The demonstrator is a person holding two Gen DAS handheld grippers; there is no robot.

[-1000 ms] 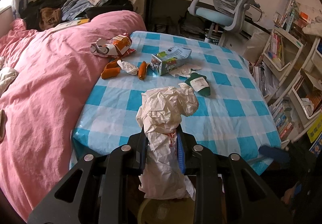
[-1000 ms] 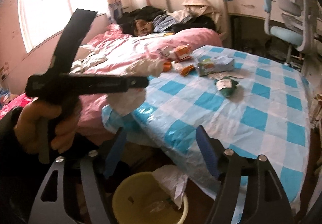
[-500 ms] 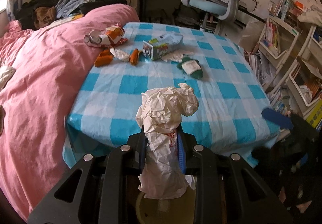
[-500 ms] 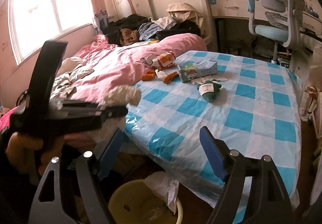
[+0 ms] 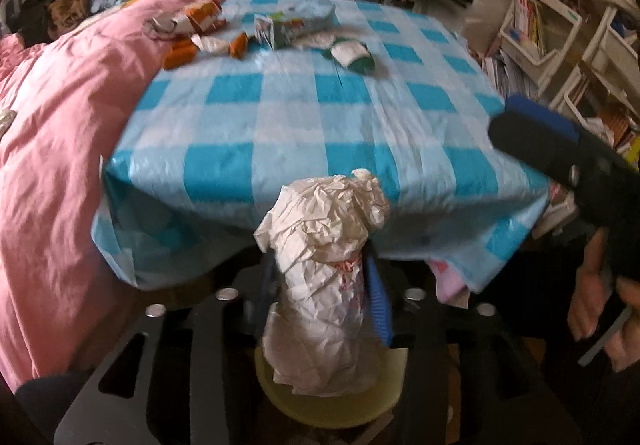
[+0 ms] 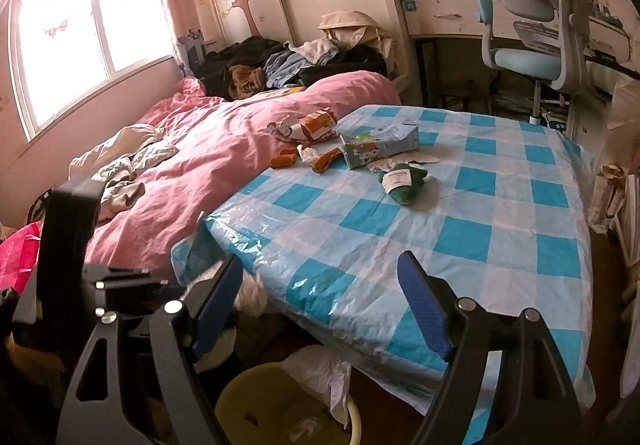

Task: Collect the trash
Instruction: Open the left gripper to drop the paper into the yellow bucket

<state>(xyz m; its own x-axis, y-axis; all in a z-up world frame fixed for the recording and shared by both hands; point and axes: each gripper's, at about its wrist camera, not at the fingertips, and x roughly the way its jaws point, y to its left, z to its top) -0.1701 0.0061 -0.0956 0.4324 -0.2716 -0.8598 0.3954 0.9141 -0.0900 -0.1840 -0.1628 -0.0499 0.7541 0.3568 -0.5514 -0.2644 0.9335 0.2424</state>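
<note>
My left gripper [image 5: 320,265] is shut on a crumpled white paper wad [image 5: 320,245] and holds it below the table's near edge, right above a yellow bin [image 5: 332,401]. My right gripper [image 6: 320,285] is open and empty, over the blue checked table [image 6: 460,237] near its front edge; the bin [image 6: 256,401] sits below it with white paper inside. More trash lies at the table's far side: a carton [image 6: 380,147], a green wrapper [image 6: 402,183], orange wrappers [image 6: 326,161] and a snack bag [image 6: 316,125].
A bed with a pink duvet [image 6: 224,157] adjoins the table on the left, clothes piled at its head. An office chair [image 6: 532,45] and desk stand behind. Shelves with books [image 5: 540,25] stand to the right. The right gripper's body [image 5: 568,153] shows in the left wrist view.
My left gripper has pulled back off the table and dropped lower with the paper wad, now over the bin. The right gripper has stayed open near the front edge.
</note>
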